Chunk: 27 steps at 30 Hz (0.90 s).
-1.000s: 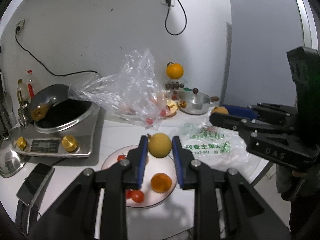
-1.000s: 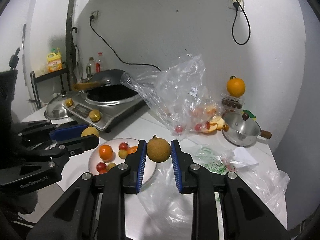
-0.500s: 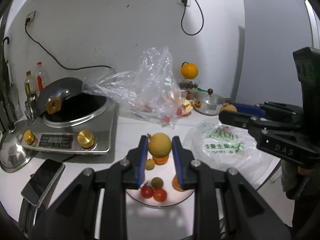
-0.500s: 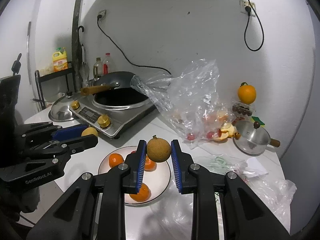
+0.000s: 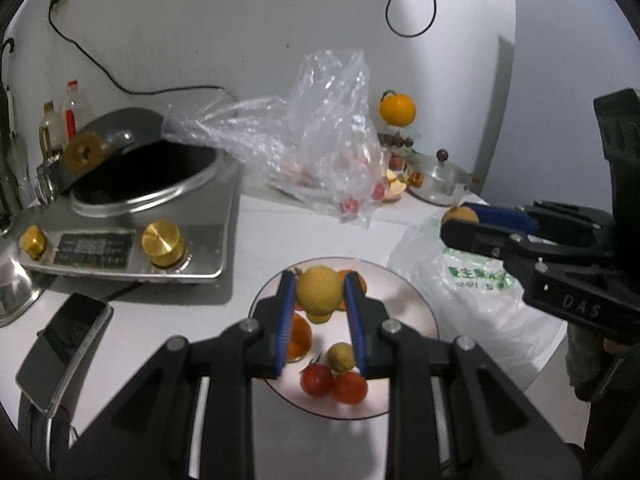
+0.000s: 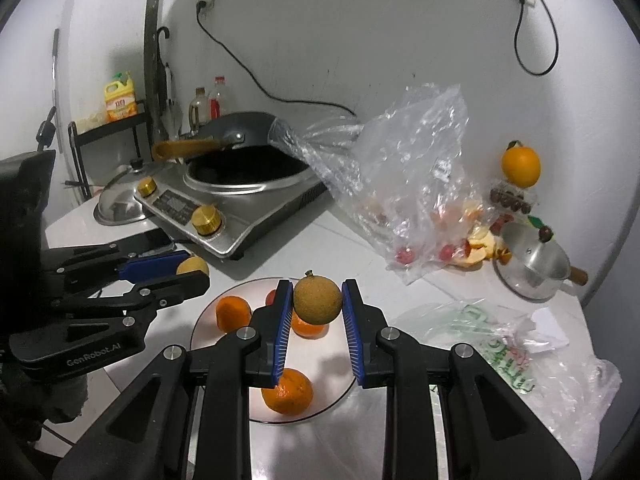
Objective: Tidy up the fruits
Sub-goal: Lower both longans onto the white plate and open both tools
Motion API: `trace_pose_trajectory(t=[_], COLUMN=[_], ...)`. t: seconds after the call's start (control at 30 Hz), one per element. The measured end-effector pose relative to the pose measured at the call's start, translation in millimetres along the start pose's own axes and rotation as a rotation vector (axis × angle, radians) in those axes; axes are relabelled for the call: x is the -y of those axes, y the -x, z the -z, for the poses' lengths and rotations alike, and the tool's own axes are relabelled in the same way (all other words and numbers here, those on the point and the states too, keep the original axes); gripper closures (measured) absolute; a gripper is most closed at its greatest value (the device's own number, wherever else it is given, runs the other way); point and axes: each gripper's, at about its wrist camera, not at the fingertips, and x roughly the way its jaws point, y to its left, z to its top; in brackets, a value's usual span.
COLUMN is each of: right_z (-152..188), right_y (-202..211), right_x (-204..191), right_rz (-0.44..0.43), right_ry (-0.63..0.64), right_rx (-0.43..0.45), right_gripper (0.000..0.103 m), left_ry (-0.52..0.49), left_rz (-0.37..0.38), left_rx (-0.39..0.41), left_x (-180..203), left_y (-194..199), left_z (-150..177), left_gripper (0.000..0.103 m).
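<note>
A white plate (image 5: 416, 312) (image 6: 208, 324) on the counter holds oranges (image 6: 288, 396), cherry tomatoes (image 5: 318, 380) and a small yellow-brown fruit (image 5: 340, 357). My left gripper (image 5: 320, 292) hovers over the plate, shut on a round yellow-brown fruit (image 5: 319, 290). My right gripper (image 6: 317, 300) is also above the plate, shut on a similar brown fruit (image 6: 318, 299). Each gripper shows in the other's view: the right gripper (image 5: 466, 220) at the right edge, the left gripper (image 6: 196, 270) at the left.
An induction cooker with a black wok (image 5: 136, 172) stands back left, with a phone (image 5: 60, 352) in front of it. A clear plastic bag (image 5: 328, 152) lies behind the plate and a printed bag (image 5: 472, 280) to its right. A small lidded pot (image 6: 532, 264) and an orange (image 6: 520, 166) sit at the back right.
Both grippers have moved forward and down toward the plate, each still holding its fruit. The plate now lies directly beneath both of them.
</note>
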Motion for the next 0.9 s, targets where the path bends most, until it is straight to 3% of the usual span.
trace_pose_trajectory(t=[0.9], right_z=[51.0], right_y=[-104.0], right_x=[16.1], right_rz=[-0.086], right_ry=[-0.066], right_rx=[-0.222], right_gripper=[0.076], left_ry=[-0.014], left_rz=[0.07], left_rx=[-0.186], left_x=[6.0], left_y=[-80.8], left_z=[17.3], left_gripper=[0.077])
